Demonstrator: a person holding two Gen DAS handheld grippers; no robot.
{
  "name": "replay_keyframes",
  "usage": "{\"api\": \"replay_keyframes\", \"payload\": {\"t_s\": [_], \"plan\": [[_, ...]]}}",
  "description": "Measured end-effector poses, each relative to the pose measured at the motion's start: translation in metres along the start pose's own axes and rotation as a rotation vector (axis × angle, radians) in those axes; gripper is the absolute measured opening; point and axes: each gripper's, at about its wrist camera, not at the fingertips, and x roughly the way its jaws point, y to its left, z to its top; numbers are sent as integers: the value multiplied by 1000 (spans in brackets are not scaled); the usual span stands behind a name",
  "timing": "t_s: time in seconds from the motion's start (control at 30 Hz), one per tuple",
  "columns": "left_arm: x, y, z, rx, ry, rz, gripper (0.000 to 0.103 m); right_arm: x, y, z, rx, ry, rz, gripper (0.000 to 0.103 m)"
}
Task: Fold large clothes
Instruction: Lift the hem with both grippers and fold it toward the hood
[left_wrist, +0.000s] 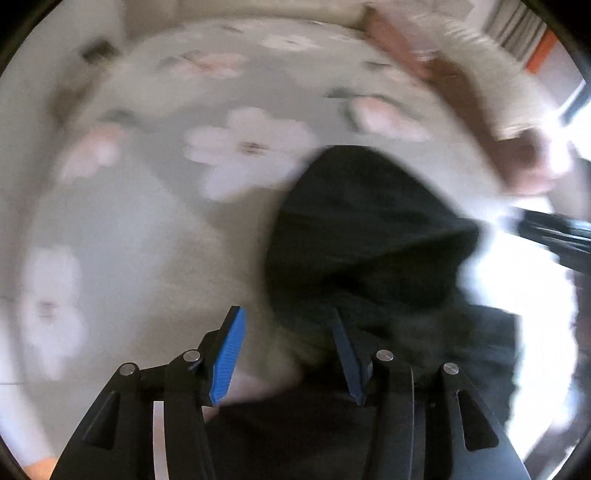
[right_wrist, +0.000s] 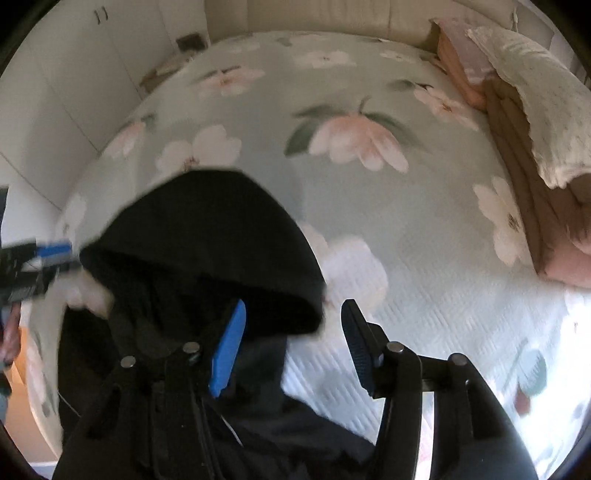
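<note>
A black hooded garment (left_wrist: 369, 236) lies on a pale green bed cover with large pink and white flowers (left_wrist: 155, 206); its hood points up the bed. The left wrist view is blurred. My left gripper (left_wrist: 286, 321) is open, its right finger over the garment's lower edge and its left finger over the cover. In the right wrist view the hood (right_wrist: 207, 236) lies at centre left. My right gripper (right_wrist: 293, 314) is open, with the hood's right edge between the fingers. The left gripper (right_wrist: 44, 254) shows at the far left, beside the hood.
Folded brown and pink bedding (right_wrist: 517, 147) with a white pillow (right_wrist: 535, 103) on top lies along the bed's right side. White cupboards (right_wrist: 74, 74) stand at the left. A beige headboard (right_wrist: 295, 14) is at the far end.
</note>
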Motion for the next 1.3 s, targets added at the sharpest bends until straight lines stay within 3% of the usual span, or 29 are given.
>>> {"api": "replay_keyframes", "payload": {"t_s": [0.03,0.07,0.13,0.17,0.23,0.27,0.37,0.43,0.47,0.53,0.6,0.73,0.83,0.9,0.93,1.0,1.1,1.17,1.3], "plan": [[-12,0,3,-21,-15,-138,50,5,5,9,0,-5,-2,57],[-22,0,7,-33,-56,-229,50,11,10,17,0,-5,1,57],[-30,0,17,-63,-124,-296,59,23,17,24,-2,3,18,57],[-27,3,27,-92,-150,-285,61,31,19,27,-2,8,20,57],[-4,7,46,-119,-155,-182,63,53,22,30,3,44,23,57],[17,8,52,-122,-108,-117,63,63,21,30,6,66,31,57],[89,20,44,-110,134,59,62,92,22,16,12,148,70,57],[123,27,30,-113,195,150,66,119,21,-2,-3,216,43,56],[134,33,24,-153,212,132,68,129,23,-11,-15,237,16,57],[138,47,16,-249,164,72,72,140,27,-21,-27,235,-1,57],[130,50,15,-264,127,45,72,139,30,-21,-29,220,-18,58],[118,49,8,-244,105,45,70,137,30,-20,-16,227,-17,58],[76,41,11,-200,14,16,70,118,30,-14,-27,206,-16,58],[52,42,23,-177,-34,-32,70,101,28,-7,-26,168,8,62],[44,43,30,-164,-41,-66,71,91,26,0,-24,143,17,69],[37,41,53,-139,-37,-114,71,78,21,16,-24,98,34,79],[52,37,84,-91,-7,-74,71,82,18,39,-48,84,16,81],[69,36,95,-68,21,-60,71,94,18,51,-65,105,23,81],[104,43,102,-62,93,-107,71,130,12,55,-98,177,16,81]]}}
